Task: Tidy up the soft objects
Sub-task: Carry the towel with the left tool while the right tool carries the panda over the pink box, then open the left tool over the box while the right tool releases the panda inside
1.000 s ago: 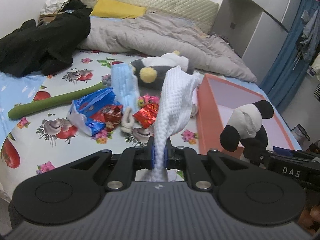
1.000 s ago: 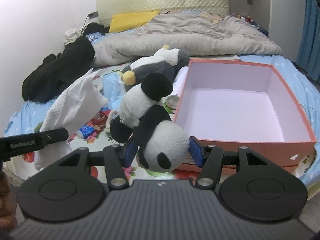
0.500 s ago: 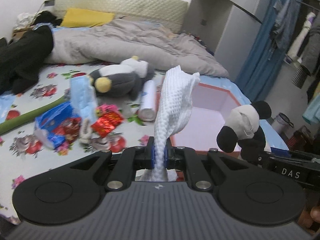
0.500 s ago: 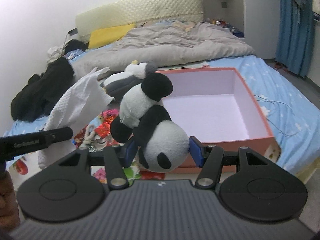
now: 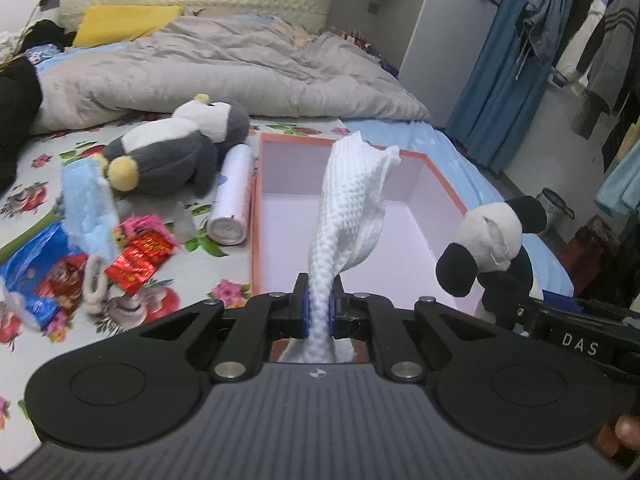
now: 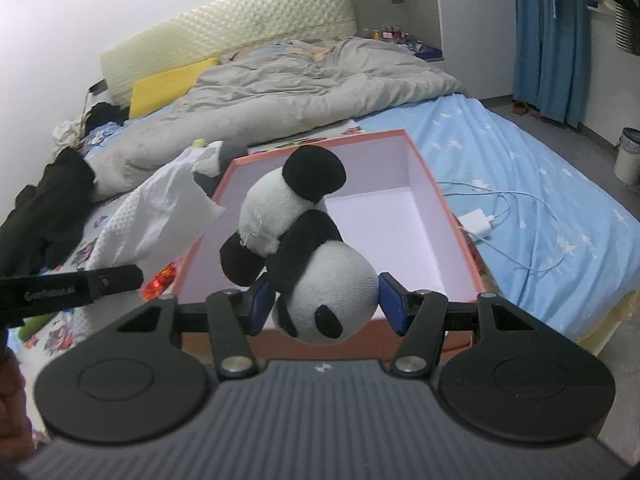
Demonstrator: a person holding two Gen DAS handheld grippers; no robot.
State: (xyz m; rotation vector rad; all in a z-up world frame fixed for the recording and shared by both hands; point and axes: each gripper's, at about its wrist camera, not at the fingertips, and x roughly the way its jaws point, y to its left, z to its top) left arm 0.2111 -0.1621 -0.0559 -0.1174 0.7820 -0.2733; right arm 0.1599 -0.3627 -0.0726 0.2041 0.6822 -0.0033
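My left gripper (image 5: 319, 307) is shut on a white waffle cloth (image 5: 352, 204) that stands up from the jaws, held over the near end of the open orange box (image 5: 256, 216). My right gripper (image 6: 326, 306) is shut on a panda plush (image 6: 316, 280), head down, held just before the box's near wall (image 6: 200, 236). The panda also shows in the left wrist view (image 5: 492, 240), and the cloth in the right wrist view (image 6: 160, 208). The box inside is pale and bare. A penguin plush (image 5: 172, 148) lies on the bed left of the box.
On the flowered sheet left of the box lie a white roll (image 5: 232, 196), a blue tissue pack (image 5: 86, 204), red packets (image 5: 140, 256) and a blue bag (image 5: 32, 268). A grey duvet (image 5: 200, 64) covers the bed's back. A charger and cable (image 6: 492, 216) lie right of the box.
Both grippers have moved right and toward the box with their loads. The box now fills the middle of both views; the clutter has slid left.
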